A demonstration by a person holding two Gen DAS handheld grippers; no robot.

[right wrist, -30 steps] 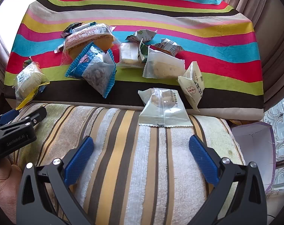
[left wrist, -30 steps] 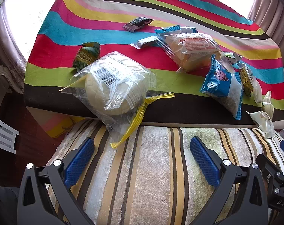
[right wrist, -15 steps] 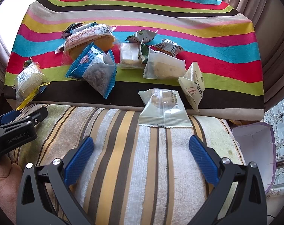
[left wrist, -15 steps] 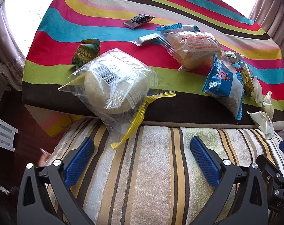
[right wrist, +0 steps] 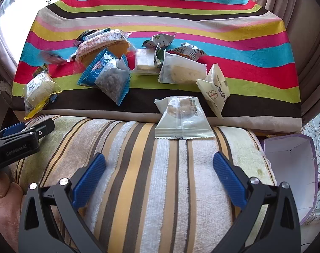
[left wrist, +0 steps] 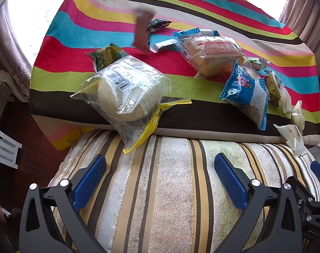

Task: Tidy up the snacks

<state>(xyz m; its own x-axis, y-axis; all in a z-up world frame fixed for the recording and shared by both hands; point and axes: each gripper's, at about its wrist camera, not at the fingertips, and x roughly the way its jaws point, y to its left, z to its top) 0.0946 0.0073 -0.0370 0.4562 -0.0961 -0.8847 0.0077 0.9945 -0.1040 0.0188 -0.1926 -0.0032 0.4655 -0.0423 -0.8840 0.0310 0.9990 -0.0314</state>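
Note:
Several wrapped snacks lie on a rainbow-striped cloth [left wrist: 79, 33]. In the left wrist view a clear bag with a round bun [left wrist: 126, 92] hangs over the near edge, just ahead of my open, empty left gripper [left wrist: 160, 175]. A blue packet [left wrist: 244, 92] and an orange-labelled cake [left wrist: 212, 50] lie to the right. A blurred pinkish packet [left wrist: 143, 31] is in mid-air over the cloth. In the right wrist view a white cookie packet [right wrist: 181, 118] lies just ahead of my open, empty right gripper [right wrist: 160, 172]. The left gripper [right wrist: 18, 141] shows at the left.
Both grippers hover over a brown-and-tan striped towel [right wrist: 151, 179] in front of the cloth. A pale purple open box [right wrist: 290, 168] stands at the right of the towel. Curtains [right wrist: 286, 10] hang at the back right. Dark floor and white furniture [left wrist: 3, 147] lie at the left.
A blurred pinkish packet has appeared in the air over the far left of the cloth. Both grippers have stayed almost still and open.

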